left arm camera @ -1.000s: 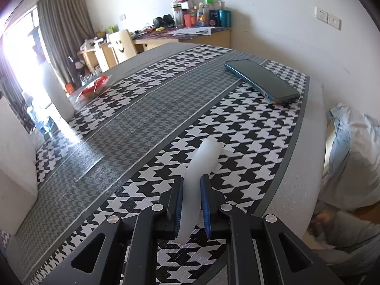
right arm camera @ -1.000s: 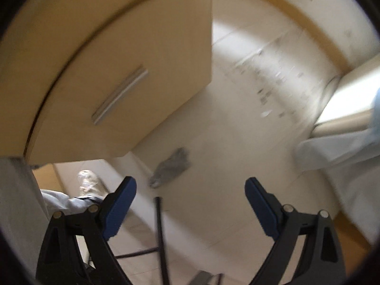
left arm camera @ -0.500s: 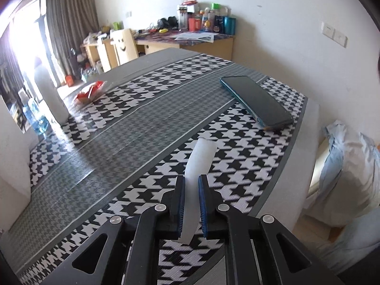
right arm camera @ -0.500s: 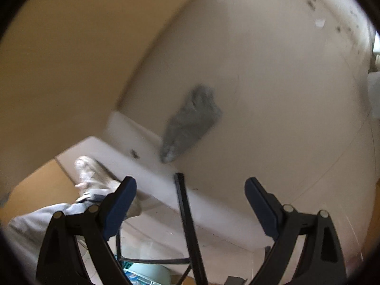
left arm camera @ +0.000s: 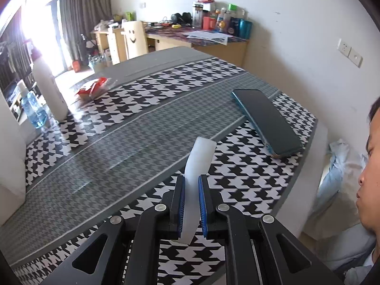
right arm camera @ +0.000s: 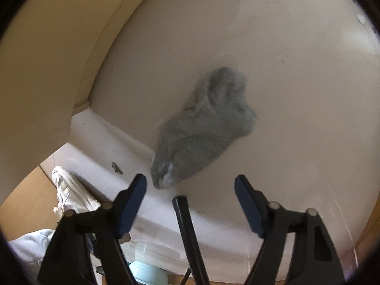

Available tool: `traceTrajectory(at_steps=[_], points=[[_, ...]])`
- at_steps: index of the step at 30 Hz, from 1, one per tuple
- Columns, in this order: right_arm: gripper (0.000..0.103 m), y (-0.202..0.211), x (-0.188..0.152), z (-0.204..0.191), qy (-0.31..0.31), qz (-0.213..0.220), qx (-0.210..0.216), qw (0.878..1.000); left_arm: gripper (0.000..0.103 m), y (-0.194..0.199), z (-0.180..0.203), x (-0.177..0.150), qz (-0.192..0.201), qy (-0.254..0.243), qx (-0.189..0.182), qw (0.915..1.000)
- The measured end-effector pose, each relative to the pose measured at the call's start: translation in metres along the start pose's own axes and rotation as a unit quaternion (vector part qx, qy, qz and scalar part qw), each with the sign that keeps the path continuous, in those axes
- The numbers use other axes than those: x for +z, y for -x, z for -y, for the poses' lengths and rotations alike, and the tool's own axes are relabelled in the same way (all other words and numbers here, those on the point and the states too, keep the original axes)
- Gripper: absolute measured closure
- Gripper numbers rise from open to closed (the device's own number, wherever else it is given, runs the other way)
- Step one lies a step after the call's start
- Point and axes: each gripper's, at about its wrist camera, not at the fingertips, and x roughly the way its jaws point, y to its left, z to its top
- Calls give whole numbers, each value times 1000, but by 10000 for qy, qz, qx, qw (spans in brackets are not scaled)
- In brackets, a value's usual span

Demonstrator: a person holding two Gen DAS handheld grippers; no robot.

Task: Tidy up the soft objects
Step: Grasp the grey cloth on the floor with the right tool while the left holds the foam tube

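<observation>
In the left wrist view my left gripper (left arm camera: 191,185) is shut on a white soft strip (left arm camera: 198,163) and holds it above the houndstooth tablecloth (left arm camera: 147,118). In the right wrist view my right gripper (right arm camera: 190,187) is open and empty, pointing down at the pale floor. A crumpled grey sock (right arm camera: 204,128) lies on the floor just beyond the fingertips, its toe end close to the left finger (right arm camera: 135,194).
A dark phone (left arm camera: 266,121) lies at the table's right side, a red snack packet (left arm camera: 92,89) at the far left. A person's face (left arm camera: 370,178) is at the right edge. Near the sock are a black bar (right arm camera: 187,232), a white shoe (right arm camera: 71,194) and wooden furniture (right arm camera: 47,59).
My right gripper has dropped toward the floor and the grey sock now fills the view just ahead of the open fingers. My left gripper has drawn back slightly, still holding the white strip.
</observation>
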Motion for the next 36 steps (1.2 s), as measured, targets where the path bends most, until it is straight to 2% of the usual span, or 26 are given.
traceTrajectory(at_steps=[3, 4, 6, 9, 11, 13, 18, 20, 25, 27, 33, 36], points=[[32, -13, 8, -9, 135, 0, -117, 9998, 91, 1, -2, 3, -28, 80, 87, 9999], [39, -18, 10, -13, 239, 0, -214, 9995, 91, 2, -2, 4, -30, 59, 125, 9999], [43, -28, 12, -16, 365, -37, -386, 9986, 91, 5, 0, 5, 0, 22, 214, 9998], [43, -41, 13, -15, 372, -103, -433, 9983, 91, 6, 2, 8, 11, -7, 232, 9997], [44, -50, 15, -14, 460, -107, -686, 9965, 91, 4, 4, 9, -29, -6, 209, 9998], [49, -57, 17, -14, 544, -120, -760, 9955, 91, 1, 3, 11, -94, 40, 162, 9998], [49, -62, 20, -19, 680, -134, -999, 9926, 91, 0, 0, 11, -64, 74, 182, 9998], [56, -62, 20, -19, 762, -118, -1097, 9910, 91, -1, -3, 9, -92, 142, 161, 9997], [84, -70, 15, -21, 634, -121, -1183, 9909, 91, 3, -6, 7, -32, 122, 175, 9998], [92, -69, 18, -21, 700, -134, -1231, 9898, 91, 6, -9, 6, 3, 131, 176, 9998], [95, -72, 15, -32, 726, -46, -1285, 9890, 91, 13, -15, 1, 55, 164, 162, 9997], [95, -59, 7, -41, 811, 54, -1291, 9883, 91, 18, -18, -3, 100, 215, 33, 9997]])
